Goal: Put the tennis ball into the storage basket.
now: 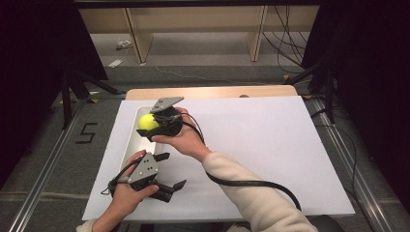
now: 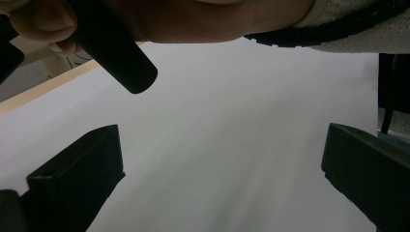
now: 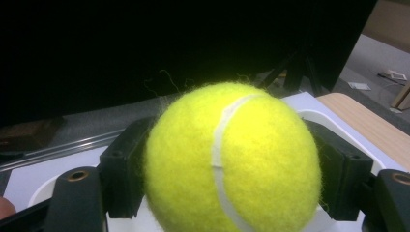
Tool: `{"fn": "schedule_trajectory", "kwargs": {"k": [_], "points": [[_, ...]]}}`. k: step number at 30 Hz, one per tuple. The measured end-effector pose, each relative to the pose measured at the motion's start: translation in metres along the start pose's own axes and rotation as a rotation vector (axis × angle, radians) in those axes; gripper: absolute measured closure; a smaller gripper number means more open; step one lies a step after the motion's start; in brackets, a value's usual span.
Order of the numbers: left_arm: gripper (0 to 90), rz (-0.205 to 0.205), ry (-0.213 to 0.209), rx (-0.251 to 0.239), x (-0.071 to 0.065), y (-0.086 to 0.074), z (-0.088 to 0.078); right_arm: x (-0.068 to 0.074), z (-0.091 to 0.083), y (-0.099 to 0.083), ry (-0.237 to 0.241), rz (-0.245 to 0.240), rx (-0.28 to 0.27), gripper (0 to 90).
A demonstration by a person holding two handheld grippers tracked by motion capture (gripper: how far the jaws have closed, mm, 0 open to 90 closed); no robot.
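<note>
High view: the right hand-held gripper (image 1: 151,126) clasps a tennis ball (image 1: 146,122) above the white tray (image 1: 131,140). Left hand-held gripper (image 1: 171,170) hovers nearer, jaws spread, bare bench (image 1: 270,145) rightward.

Fuzzy yellow felt on the tennis ball (image 3: 232,159), a smooth white seam curving across it, and matt black plastic on the right gripper (image 3: 232,169) around it. Below, a glossy white tray (image 1: 131,137) on matt white sheeting (image 1: 270,145), pale wood on the table (image 1: 212,92) edge.
</note>
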State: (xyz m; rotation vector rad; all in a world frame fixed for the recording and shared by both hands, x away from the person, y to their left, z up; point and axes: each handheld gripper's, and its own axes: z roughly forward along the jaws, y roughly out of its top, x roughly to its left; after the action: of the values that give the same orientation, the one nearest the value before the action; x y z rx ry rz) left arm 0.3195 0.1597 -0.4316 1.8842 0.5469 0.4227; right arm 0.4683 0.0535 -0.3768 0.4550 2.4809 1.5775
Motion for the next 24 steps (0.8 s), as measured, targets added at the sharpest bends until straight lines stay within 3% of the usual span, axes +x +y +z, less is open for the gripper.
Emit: {"fn": "schedule_trajectory", "kwargs": {"k": [24], "points": [[0.6, 0.001, -0.004, 0.001, -0.0006, -0.0001, 0.0007, 0.0010, 0.0075, -0.0006, 0.011, 0.003, 0.016, 26.5]]}}
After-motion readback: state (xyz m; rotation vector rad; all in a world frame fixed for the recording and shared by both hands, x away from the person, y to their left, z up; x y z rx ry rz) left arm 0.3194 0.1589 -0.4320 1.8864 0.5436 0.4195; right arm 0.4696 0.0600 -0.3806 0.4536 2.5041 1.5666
